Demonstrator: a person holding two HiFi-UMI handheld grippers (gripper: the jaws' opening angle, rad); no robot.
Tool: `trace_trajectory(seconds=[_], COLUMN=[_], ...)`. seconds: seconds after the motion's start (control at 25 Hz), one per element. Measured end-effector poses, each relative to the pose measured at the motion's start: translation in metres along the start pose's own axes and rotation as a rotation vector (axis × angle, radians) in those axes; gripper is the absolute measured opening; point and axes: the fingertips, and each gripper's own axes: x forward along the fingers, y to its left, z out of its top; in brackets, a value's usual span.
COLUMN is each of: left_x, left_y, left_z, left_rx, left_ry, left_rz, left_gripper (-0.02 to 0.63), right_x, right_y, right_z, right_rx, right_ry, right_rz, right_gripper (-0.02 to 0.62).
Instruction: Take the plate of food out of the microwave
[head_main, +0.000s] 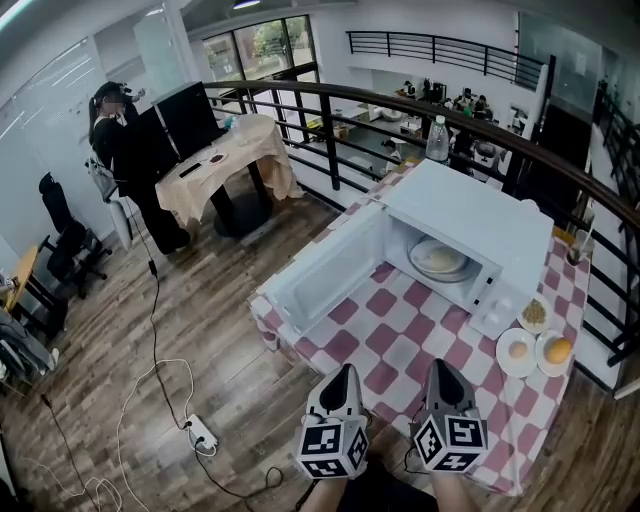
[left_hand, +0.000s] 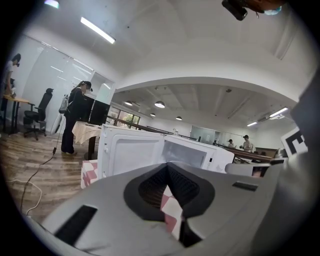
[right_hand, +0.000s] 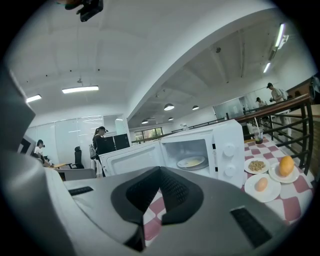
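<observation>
Fingers on the left gripper (head_main: 345, 372) and right gripper (head_main: 441, 366) are pressed together, empty, above the counter's (head_main: 400, 330) near edge. Well ahead, the plate of food (head_main: 438, 257) sits inside the open microwave (head_main: 480, 215), nearer the right gripper.

The plate (head_main: 438, 257) sits inside the microwave (head_main: 475, 215) on the table (head_main: 400, 332), dishes (head_main: 517, 352) beside it.
</observation>
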Motion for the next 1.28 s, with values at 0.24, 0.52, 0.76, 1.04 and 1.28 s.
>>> trace_trajectory(seconds=[0.24, 0.52, 0.76, 1.04, 1.28], left_x=[0.019, 0.053, 0.095, 0.147, 0.190], left_y=[0.005, 0.018, 0.025, 0.027, 0.027], left_z=[0.002, 0.002, 0.008, 0.012, 0.017], left_rx=[0.004, -0.003, -0.015, -0.006, 0.000], left_ry=[0.009, 0.033, 0.062, 0.102, 0.137], left_rz=[-0.017, -0.043, -0.092, -0.166, -0.225], left_gripper=[0.014, 0.012, 0.012, 0.012, 0.012], right_x=[0.020, 0.050, 0.081, 0.123, 0.158], right_y=[-0.002, -0.006, -0.014, -0.027, -0.035], right_z=[-0.001, -0.001, 0.003, 0.007, 0.014], right_rx=[0.010, 0.018, 0.032, 0.053, 0.070], right_ry=[0.006, 0.014, 0.027, 0.051, 0.061], right_rz=[-0.018, -0.042, -0.092, -0.148, -0.187], right_gripper=[-0.006, -0.006, -0.006, -0.006, -0.006])
